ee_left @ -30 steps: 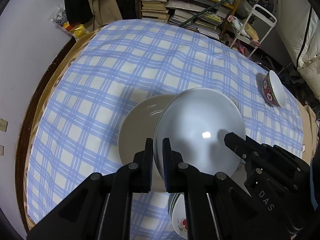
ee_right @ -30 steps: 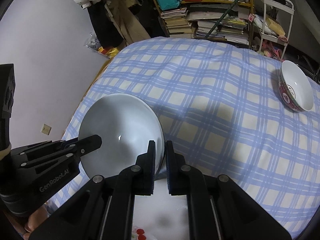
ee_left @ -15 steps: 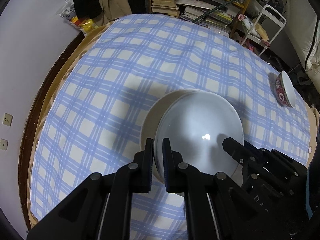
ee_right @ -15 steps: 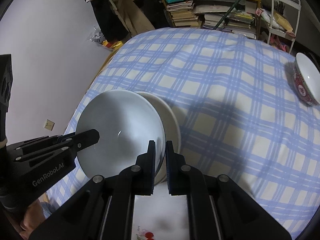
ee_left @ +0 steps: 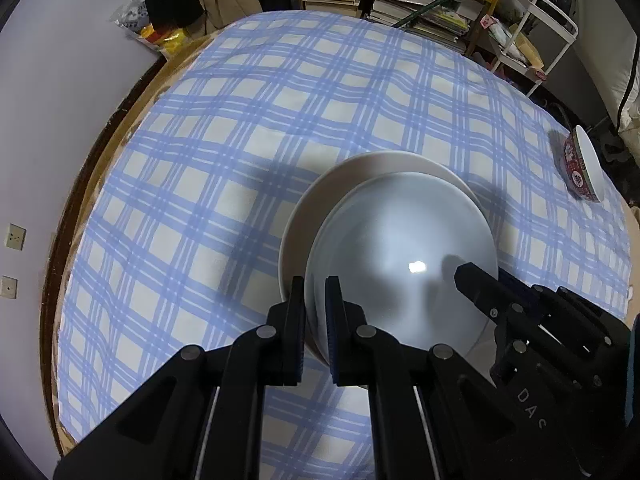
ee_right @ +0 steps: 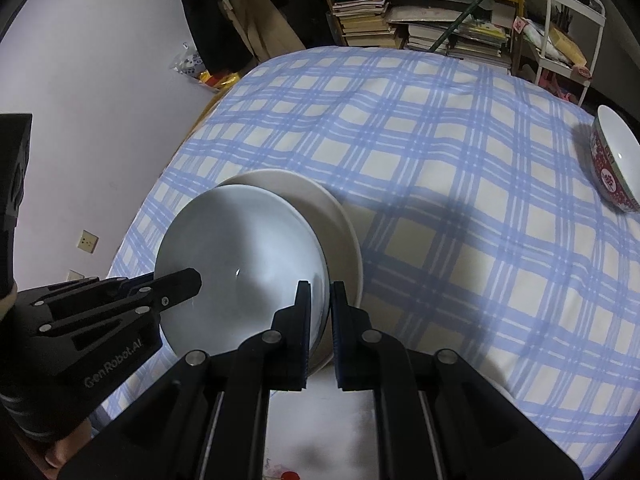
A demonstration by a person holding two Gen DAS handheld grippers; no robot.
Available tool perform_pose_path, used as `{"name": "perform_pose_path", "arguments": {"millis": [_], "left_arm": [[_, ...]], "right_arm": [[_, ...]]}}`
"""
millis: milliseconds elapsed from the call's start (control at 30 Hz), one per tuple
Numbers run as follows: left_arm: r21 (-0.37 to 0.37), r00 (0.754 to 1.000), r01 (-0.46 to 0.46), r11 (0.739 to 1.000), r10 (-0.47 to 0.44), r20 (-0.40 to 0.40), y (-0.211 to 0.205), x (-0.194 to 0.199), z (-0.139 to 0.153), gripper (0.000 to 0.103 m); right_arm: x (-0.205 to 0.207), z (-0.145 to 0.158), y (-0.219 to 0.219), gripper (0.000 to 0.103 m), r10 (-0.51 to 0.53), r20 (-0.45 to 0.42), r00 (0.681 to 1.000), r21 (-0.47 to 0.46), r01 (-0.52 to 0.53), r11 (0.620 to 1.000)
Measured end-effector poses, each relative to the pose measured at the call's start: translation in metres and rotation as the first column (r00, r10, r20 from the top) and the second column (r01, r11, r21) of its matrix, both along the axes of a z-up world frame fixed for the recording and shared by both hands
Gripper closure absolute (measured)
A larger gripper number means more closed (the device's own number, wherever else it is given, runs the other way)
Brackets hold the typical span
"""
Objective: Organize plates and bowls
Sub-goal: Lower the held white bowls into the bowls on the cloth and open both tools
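Now both handheld grippers carry one pale blue-white glazed ceramic plate (ee_left: 400, 264) between them, low over a round table covered in a blue and white checked tablecloth (ee_left: 280, 120). The left gripper (ee_left: 316, 300) has its two black fingers drawn narrow, pinching the plate's near left rim, and the right gripper (ee_right: 320, 304) pinches the opposite rim in the same narrow way. Directly beneath, slightly offset toward the far side, lies a larger cream-coloured round plate (ee_left: 320, 200) flat on the cloth; its far edge shows as a crescent beyond the held plate. Whether the two plates already touch cannot be told from either view. Well apart, near the right edge of the table, sits a red-patterned ceramic bowl with a white inside (ee_right: 616, 164). The step in hand appears to be stacking the paler plate onto the cream one. The next move likely calls for lowering it level and centred, so that both rims settle together, then parting both pairs of fingers and drawing them outward without dragging the plate sideways. After that the red bowl would probably remain to be dealt with. Crowded bookshelves (ee_right: 420, 12) stand beyond the table.
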State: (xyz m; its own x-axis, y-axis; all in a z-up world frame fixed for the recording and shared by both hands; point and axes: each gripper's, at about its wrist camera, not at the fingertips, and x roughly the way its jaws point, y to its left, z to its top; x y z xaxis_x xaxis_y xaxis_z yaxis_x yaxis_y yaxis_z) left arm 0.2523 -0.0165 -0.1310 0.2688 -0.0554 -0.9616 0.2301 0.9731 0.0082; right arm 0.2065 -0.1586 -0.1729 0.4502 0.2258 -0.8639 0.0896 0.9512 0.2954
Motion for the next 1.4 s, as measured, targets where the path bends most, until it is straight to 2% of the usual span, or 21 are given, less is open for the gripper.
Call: {"name": "perform_pose_path", "arguments": {"millis": [200,367,500,733,967,1100,1167,1300,1400], "left_arm": [[-0.006,1.0,-0.019,1.0,0.019,0.014,0.0,-0.003,0.0,0.094],[-0.004,0.999,-0.024,1.0,0.024,0.025,0.0,-0.005,0.0,0.093],[-0.003,0.999,-0.019,1.0,0.019,0.045,0.001,-0.008,0.003,0.093],[-0.03,0.999,-0.037,0.999,0.038,0.014,0.006,-0.006,0.009,0.093],[-0.024,0.999,-0.038,0.999,0.038,0.02,0.006,-0.01,0.009,0.093],[0.033,0.997,-0.033,0.999,0.031,0.066,0.006,-0.011,0.014,0.092],[0.017,0.998,-0.032,0.999,0.031,0.059,0.007,-0.01,0.017,0.091],[0.018,0.997,-0.033,0.999,0.031,0.071,0.005,-0.013,0.024,0.09],[-0.001,0.997,-0.029,1.0,0.029,0.077,0.001,-0.016,0.034,0.087]], "right_arm": [[-0.001,0.0,-0.002,0.092,0.01,0.01,1.0,0.008,-0.01,1.0],[-0.003,0.003,0.001,0.092,0.036,0.026,0.999,-0.036,-0.035,0.999],[-0.003,0.002,-0.002,0.092,0.038,0.036,0.999,-0.018,-0.038,0.999],[0.001,0.002,-0.002,0.092,0.065,0.04,0.997,-0.026,-0.064,0.998],[0.001,0.002,-0.002,0.092,0.074,0.054,0.996,-0.03,-0.072,0.997],[0.001,0.007,-0.009,0.092,0.033,0.094,0.995,-0.011,-0.032,0.999],[0.002,0.01,-0.012,0.091,0.028,0.092,0.995,0.007,-0.029,1.0],[-0.002,0.019,-0.02,0.083,0.006,0.097,0.995,0.018,-0.008,1.0],[-0.01,0.031,-0.032,0.067,-0.032,0.114,0.993,0.034,0.028,0.999]]}}
